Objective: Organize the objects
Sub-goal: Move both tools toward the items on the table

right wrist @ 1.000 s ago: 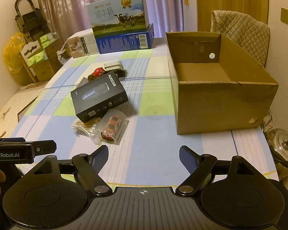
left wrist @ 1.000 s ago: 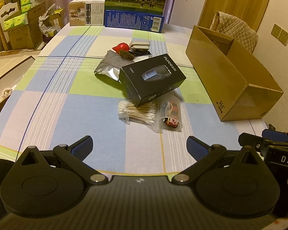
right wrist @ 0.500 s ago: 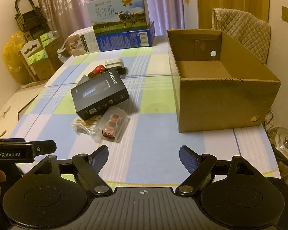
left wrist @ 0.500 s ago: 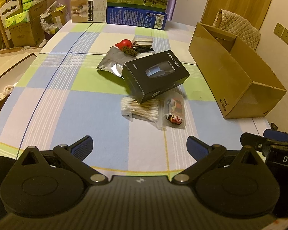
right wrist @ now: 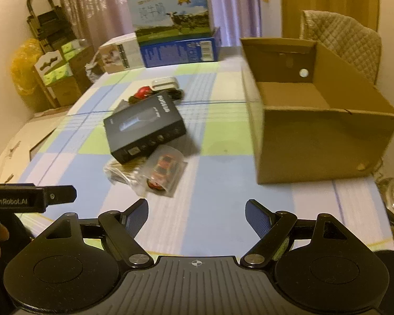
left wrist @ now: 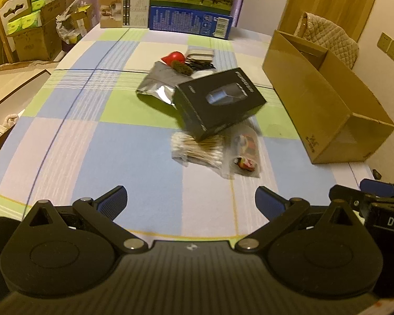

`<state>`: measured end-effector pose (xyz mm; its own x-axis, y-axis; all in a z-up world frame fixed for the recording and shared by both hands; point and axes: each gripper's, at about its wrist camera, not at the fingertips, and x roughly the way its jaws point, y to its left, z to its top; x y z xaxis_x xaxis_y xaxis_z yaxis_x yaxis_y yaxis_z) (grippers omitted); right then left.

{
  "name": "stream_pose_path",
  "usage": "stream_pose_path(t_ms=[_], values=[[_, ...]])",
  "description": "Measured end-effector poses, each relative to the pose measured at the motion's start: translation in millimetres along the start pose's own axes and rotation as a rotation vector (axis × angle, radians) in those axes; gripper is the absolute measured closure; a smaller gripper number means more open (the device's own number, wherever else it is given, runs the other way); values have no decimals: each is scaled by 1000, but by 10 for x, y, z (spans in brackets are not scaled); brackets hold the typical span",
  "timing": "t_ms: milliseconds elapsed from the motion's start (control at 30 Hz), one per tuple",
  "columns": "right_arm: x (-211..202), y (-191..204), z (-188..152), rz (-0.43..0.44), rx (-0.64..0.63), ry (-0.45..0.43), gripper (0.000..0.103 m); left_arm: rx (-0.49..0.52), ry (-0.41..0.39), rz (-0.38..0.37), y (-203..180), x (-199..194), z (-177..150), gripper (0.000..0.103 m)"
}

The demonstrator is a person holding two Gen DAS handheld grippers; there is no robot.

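Dim, warm yellowish indoor light, slight motion blur, and strong fisheye bending with dark corners.

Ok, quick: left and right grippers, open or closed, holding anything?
Left gripper: open, empty, above the table.
Right gripper: open, empty, above the table.

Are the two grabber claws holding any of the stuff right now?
No, nothing. The left gripper and right gripper are both open and empty, apart from the black box and cotton swabs.
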<state>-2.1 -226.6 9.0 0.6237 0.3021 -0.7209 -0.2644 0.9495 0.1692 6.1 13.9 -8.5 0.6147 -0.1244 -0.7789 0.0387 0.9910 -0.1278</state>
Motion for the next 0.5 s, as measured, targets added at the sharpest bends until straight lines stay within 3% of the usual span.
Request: stream_pose_path(t_ms=[267,333,500], values=[[388,130,117,63,-18,32,26,-12,5,51,269,162,162,1],[510,162,146,63,-25,40,40,-14,11,52,318,227,204,1],[845,257,233,93,-31,64,45,9,21,60,370,404,286,1]])
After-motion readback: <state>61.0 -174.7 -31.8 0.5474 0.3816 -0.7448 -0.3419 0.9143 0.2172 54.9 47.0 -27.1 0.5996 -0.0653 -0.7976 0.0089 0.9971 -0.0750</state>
